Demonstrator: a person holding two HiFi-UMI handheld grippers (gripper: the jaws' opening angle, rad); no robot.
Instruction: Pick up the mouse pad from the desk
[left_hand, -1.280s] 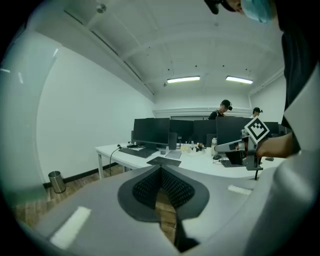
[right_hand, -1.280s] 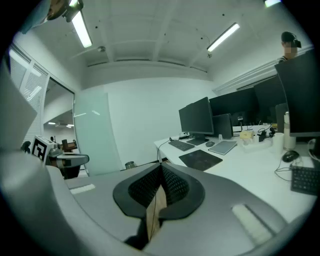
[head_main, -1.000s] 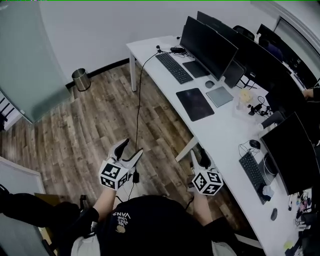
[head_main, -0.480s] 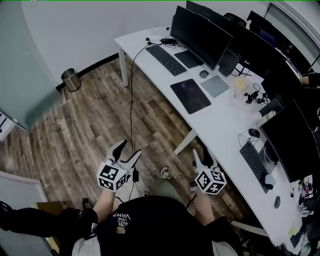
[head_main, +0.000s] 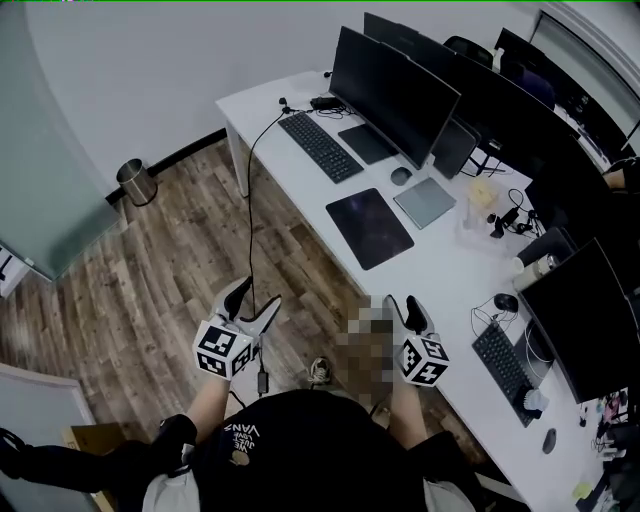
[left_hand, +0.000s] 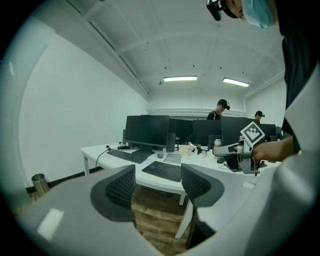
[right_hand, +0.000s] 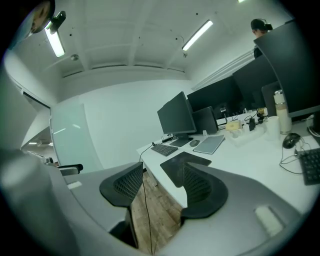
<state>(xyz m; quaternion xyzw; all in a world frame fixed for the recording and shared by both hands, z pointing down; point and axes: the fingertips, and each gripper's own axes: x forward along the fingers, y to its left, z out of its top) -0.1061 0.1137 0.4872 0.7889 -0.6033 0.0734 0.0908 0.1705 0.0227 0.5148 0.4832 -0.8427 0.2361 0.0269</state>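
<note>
My left gripper (head_main: 255, 292) and right gripper (head_main: 400, 305) gape empty, the right's jaws having just opened wider. The mouse pad (head_main: 370, 227) lies flat on the desk (head_main: 440, 275) at twelve o'clock. My jaws could skid off its thin edge.

The left gripper (head_main: 256, 298) and right gripper (head_main: 403, 306) are held out ahead of the body, level with each other and well apart, both tipped slightly downward. Left jaws stand wide apart, empty. Right jaws have just been opening, with nothing between them. Elbows seem tucked in.
</note>
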